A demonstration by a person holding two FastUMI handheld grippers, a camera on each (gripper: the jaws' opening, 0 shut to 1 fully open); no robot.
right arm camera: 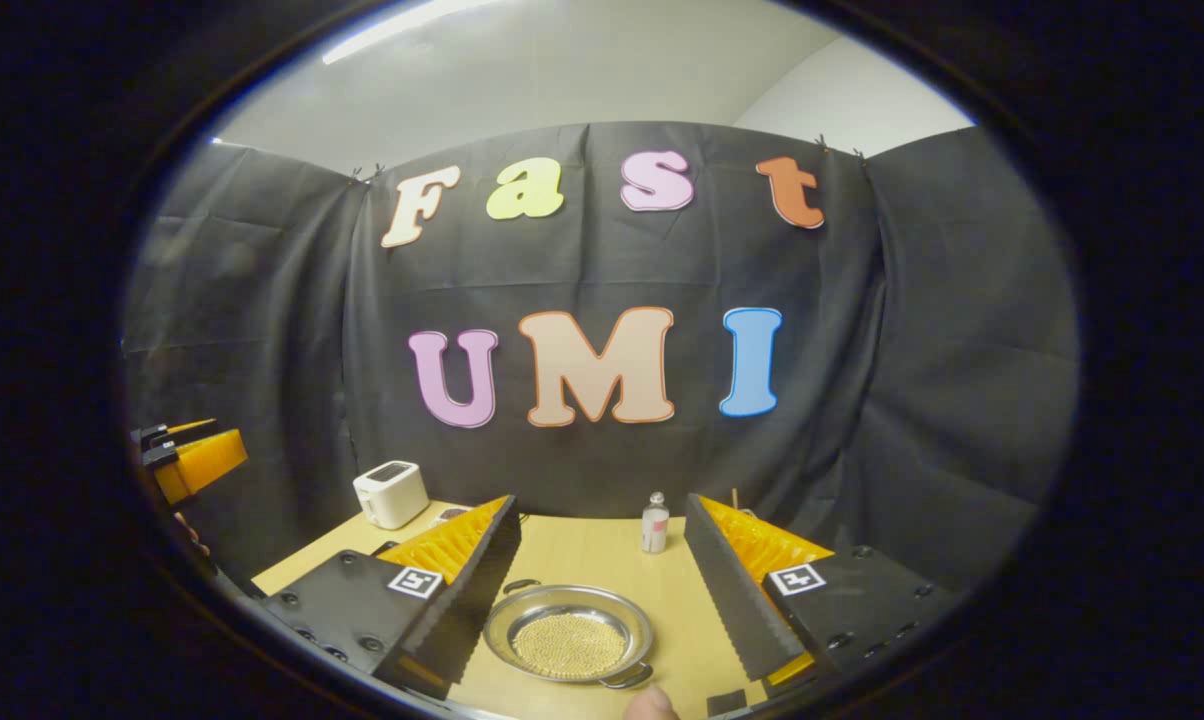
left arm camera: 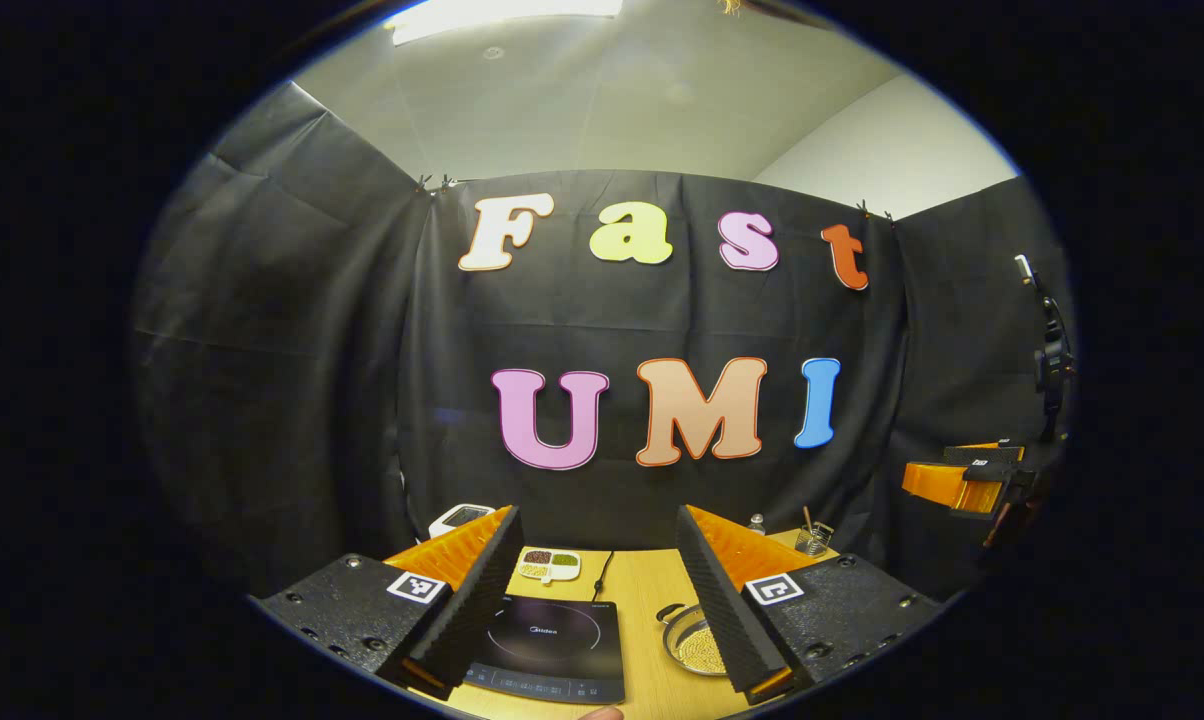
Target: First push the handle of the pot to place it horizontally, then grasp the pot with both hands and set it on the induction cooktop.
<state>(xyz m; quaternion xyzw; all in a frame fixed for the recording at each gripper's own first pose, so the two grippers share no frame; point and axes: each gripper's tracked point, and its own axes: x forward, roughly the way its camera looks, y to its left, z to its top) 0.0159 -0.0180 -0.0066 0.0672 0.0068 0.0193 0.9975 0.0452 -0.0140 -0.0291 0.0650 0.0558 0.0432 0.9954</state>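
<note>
From my left gripper view, going left to right: a white toaster [left arm camera: 460, 518] peeks out at the back of the wooden table [left arm camera: 642, 590], just behind my left finger. My left gripper [left arm camera: 592, 670] is spread wide, fingers well apart and holding nothing, raised above the table. Between its fingers lies the black cooktop [left arm camera: 552, 645], flat on the table, nothing on its glass. Behind it sits a small white dish [left arm camera: 549, 565] with sections of different grains, and a dark cord [left arm camera: 602, 570] runs back from the cooktop. To the right of the cooktop, apart from it, is the metal pot [left arm camera: 690, 640], partly hidden behind my right-hand finger; it has pale grains inside and a dark handle [left arm camera: 670, 610] at its far left rim. Farther back on the right stand a small bottle [left arm camera: 756, 522] and a wire holder [left arm camera: 813, 538] with sticks in it. At the far right edge my other gripper [left arm camera: 972, 480] hangs in the air.

From my right gripper view: the other gripper [right arm camera: 187, 460] shows at the far left, up off the table. The toaster [right arm camera: 391, 494] stands at the table's [right arm camera: 582, 555] back left. My right gripper [right arm camera: 602, 680] is released too, fingers wide apart and not touching anything. The pot [right arm camera: 569, 632] sits on the table between them, near the front edge, one handle [right arm camera: 520, 584] at its far left rim and another [right arm camera: 624, 680] at its near right rim. The bottle [right arm camera: 654, 523] stands behind the pot.
</note>
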